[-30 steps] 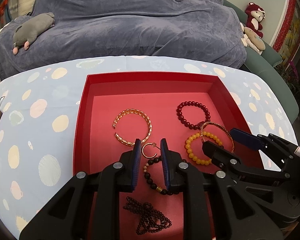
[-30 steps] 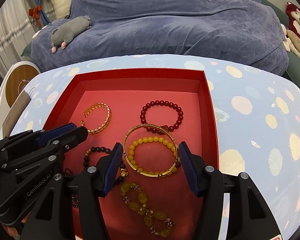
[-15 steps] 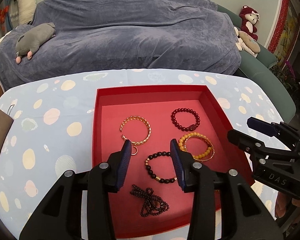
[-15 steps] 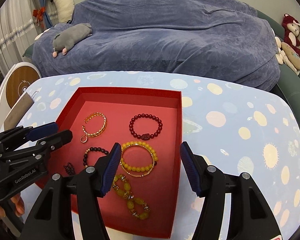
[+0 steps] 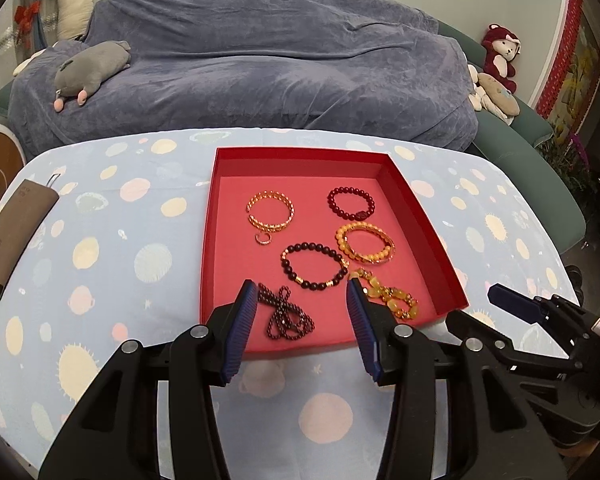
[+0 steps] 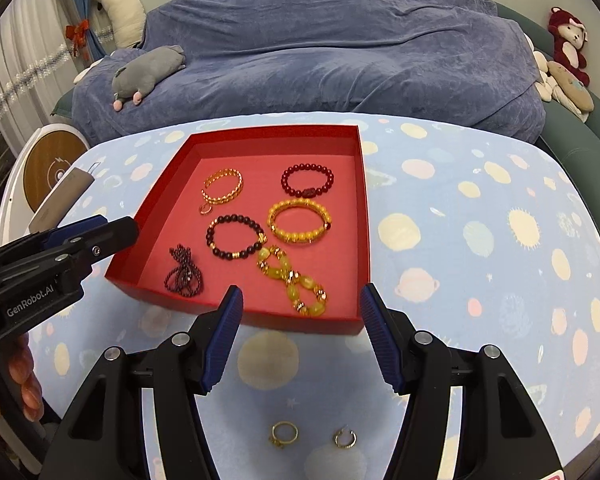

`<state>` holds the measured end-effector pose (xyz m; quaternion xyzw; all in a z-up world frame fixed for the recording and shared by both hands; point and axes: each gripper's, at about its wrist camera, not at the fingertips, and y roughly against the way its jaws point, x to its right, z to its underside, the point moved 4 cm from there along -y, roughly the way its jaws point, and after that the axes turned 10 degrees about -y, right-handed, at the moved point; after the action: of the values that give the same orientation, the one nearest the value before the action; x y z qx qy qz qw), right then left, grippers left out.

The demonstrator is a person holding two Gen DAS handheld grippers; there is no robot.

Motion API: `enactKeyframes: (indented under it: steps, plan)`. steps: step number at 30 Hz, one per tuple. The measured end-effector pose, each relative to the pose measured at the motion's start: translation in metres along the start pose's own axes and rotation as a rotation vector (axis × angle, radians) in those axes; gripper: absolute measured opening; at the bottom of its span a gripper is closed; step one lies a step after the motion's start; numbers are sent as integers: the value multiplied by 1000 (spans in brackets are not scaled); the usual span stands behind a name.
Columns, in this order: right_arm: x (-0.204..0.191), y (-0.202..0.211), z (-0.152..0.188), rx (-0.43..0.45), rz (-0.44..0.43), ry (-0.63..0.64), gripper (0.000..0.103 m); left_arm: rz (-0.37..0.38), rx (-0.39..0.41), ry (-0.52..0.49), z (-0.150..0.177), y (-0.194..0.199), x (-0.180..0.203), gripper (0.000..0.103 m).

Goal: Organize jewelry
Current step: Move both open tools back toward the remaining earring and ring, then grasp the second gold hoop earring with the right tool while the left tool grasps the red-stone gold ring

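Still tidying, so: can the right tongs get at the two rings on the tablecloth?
Probably yes: the right tongs are open and empty, and both rings lie bare on the tablecloth below them, outside the tray.

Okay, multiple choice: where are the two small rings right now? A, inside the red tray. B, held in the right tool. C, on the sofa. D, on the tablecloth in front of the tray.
D: the gold ring and the silver ring lie on the tablecloth, outside the red tray on the camera's side, seen in the right wrist view.

Red tray [image 5: 420,216], pale-blue tablecloth [image 5: 100,240] w/ pastel dots; yellow bead bracelet [image 5: 365,243], dk-red bead bracelet [image 5: 351,204]; blue-grey throw [image 5: 260,72]
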<state>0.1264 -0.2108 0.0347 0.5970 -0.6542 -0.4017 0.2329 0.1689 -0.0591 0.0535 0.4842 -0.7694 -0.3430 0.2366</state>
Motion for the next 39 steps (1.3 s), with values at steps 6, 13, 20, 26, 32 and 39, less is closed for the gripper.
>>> enactKeyframes:
  steps: [6, 13, 20, 26, 32, 39]
  plan:
    - [10, 8, 31, -24, 31, -14, 59, 12, -32, 12, 24, 5, 15, 44]
    - [23, 10, 60, -67, 38, -42, 58, 23, -67, 18, 52, 6, 30, 44]
    - [35, 0, 82, -113, 58, -65, 49, 39, -115, 8, 81, 0, 43, 44]
    - [43, -13, 95, -145, 79, -74, 41, 49, -137, -1, 95, -4, 50, 44]
    - [49, -19, 99, -151, 83, -86, 38, 56, -153, 0, 102, -7, 53, 44]
    - [46, -20, 98, -133, 100, -57, 30, 60, -162, -4, 105, -8, 56, 44]
